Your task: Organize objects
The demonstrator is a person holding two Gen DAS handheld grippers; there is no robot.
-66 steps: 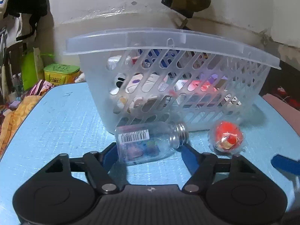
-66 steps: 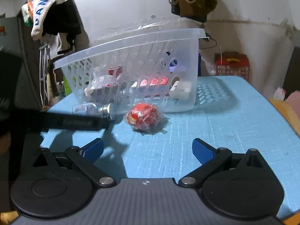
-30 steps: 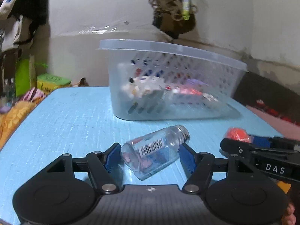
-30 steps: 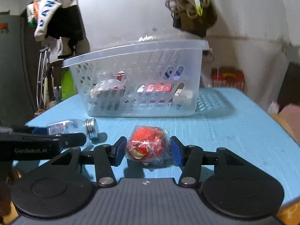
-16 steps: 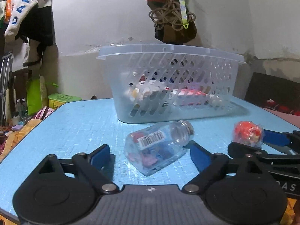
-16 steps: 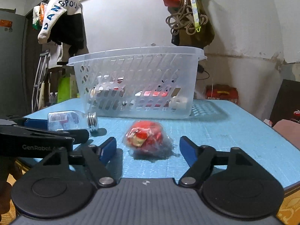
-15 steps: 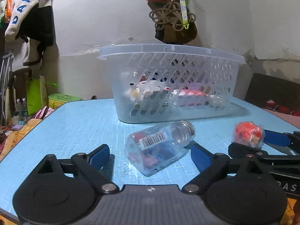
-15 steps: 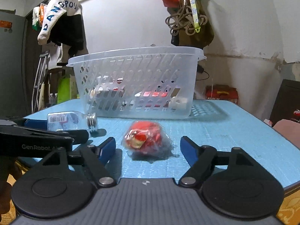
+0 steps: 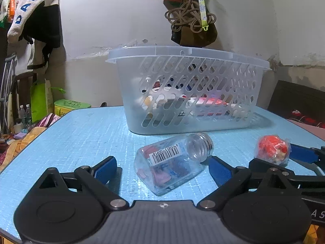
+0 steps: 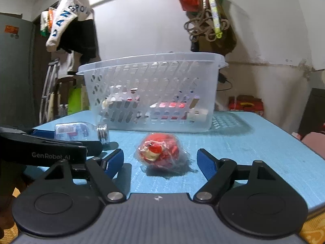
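A: Left gripper [image 9: 162, 167] spread wide, jaws just opened further; bottle [image 9: 172, 163] on its side between them, pads clear of it; right gripper [image 10: 160, 160] also spread, just narrowed slightly, wrapped ball [image 10: 159, 152] between, untouched; both things lie on the table [image 9: 81, 134] in front of the basket [image 9: 189, 52].

B: Risks?

A: Bottle is round, probably rolls if one pad nudges first; ball's wrap looks slippery; grippers sit close, could clash.

B: Room?

A: Near table edge just under both tools; basket wall is high, needs a lift to clear the rim; open table to the left.
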